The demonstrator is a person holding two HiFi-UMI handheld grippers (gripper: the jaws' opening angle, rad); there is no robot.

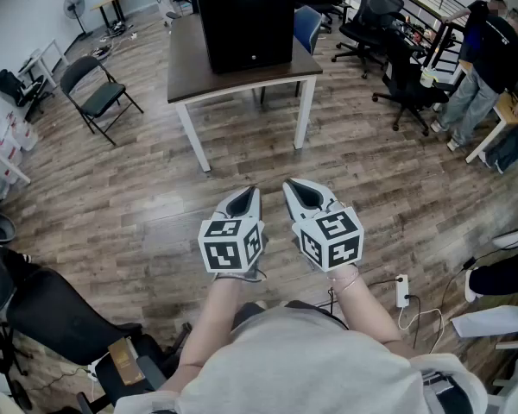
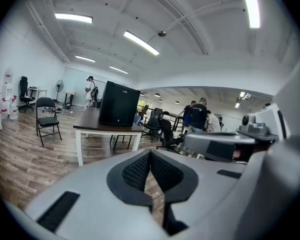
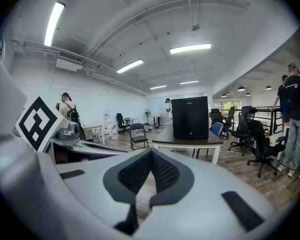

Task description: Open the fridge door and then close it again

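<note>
Well back from the desk (image 1: 186, 69), a person (image 1: 302, 360) faces the black mini fridge (image 1: 246, 20) that stands on it, set back from the near edge, with its door front toward the camera and shut. Both claws are pressed together with nothing between the pads. The left claw (image 1: 245, 195) and the right claw (image 1: 294, 188) hover side by side, close but not touching, over bare wood floor (image 1: 129, 205), well apart from the fridge.

The step in hand appears to be the approach, as the door is not yet touched. Done well, it means walking up to the desk's near edge first, then spreading one claw before it meets the door, since shut jaws can only push. No handle can be made out from this range, nor which side carries the hinges, so both should be settled up close. The claw would then hook the free edge and pull along the door's arc, not straight back, because the cabinet may slide on the desktop. The other claw could steady the cabinet's top. Closing is probably best done as a flat push until the seal seats.

The forearms (image 1: 216, 317) reach forward from the waist, roughly parallel. Each claw is tipped slightly below level and aimed toward the desk, with the marker cubes (image 1: 231, 244) facing up.
</note>
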